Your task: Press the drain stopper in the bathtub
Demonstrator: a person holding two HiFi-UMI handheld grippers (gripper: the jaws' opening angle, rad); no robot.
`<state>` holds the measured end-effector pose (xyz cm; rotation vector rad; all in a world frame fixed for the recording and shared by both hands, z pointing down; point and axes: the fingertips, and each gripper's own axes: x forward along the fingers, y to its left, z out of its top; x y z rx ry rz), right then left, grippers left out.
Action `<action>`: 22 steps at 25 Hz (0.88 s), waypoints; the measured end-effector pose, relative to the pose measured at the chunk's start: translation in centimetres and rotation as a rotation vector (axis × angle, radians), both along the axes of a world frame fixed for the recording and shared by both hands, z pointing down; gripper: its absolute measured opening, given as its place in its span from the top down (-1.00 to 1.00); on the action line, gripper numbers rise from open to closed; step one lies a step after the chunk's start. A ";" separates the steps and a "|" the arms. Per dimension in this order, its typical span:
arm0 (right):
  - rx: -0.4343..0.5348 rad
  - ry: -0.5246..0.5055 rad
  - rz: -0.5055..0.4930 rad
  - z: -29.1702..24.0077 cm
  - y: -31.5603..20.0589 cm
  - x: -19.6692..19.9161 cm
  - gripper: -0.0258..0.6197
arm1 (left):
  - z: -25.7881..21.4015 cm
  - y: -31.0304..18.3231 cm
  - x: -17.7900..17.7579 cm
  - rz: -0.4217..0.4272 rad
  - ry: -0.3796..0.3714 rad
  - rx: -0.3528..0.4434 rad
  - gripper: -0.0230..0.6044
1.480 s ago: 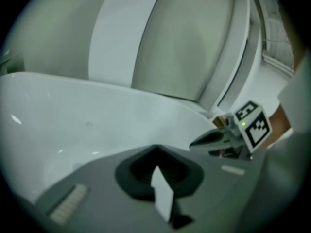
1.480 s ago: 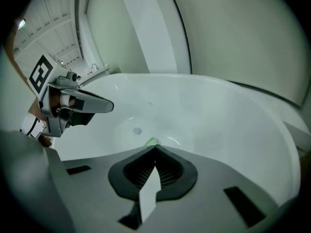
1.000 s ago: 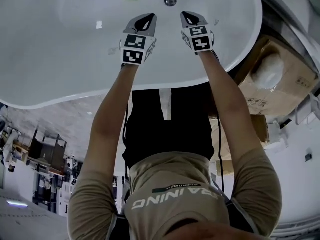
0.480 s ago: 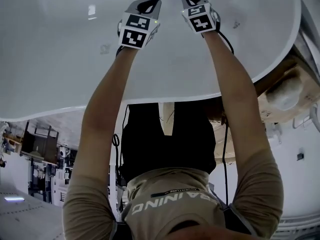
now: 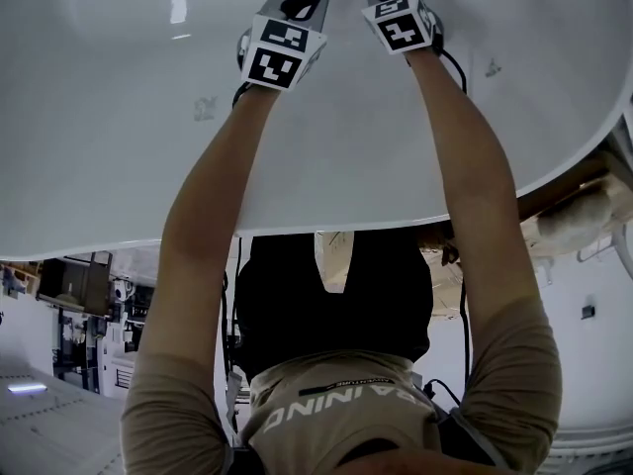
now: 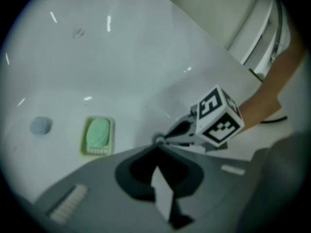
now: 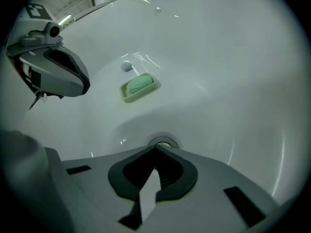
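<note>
White bathtub (image 5: 119,117): we count one drain stopper (image 7: 164,142), one soap dish (image 7: 140,87), two grippers. Stopper lower centre, just past right gripper (image 7: 155,149) tips (jaws together); left gripper (image 6: 156,148) likewise closed, empty.

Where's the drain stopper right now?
In the right gripper view, the drain stopper sits on the bathtub floor just beyond the right hand-held gripper tips, with the soap dish farther off, upper left.

Cluttered shelving (image 5: 74,315), cardboard box (image 5: 579,216) nearby
</note>
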<state>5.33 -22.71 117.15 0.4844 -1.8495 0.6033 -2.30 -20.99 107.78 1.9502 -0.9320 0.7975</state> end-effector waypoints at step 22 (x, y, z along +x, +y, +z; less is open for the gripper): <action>-0.171 0.108 0.178 3.8 -0.3 0.2 0.89 | 2.3 1.2 -0.5 0.028 0.016 -0.017 0.92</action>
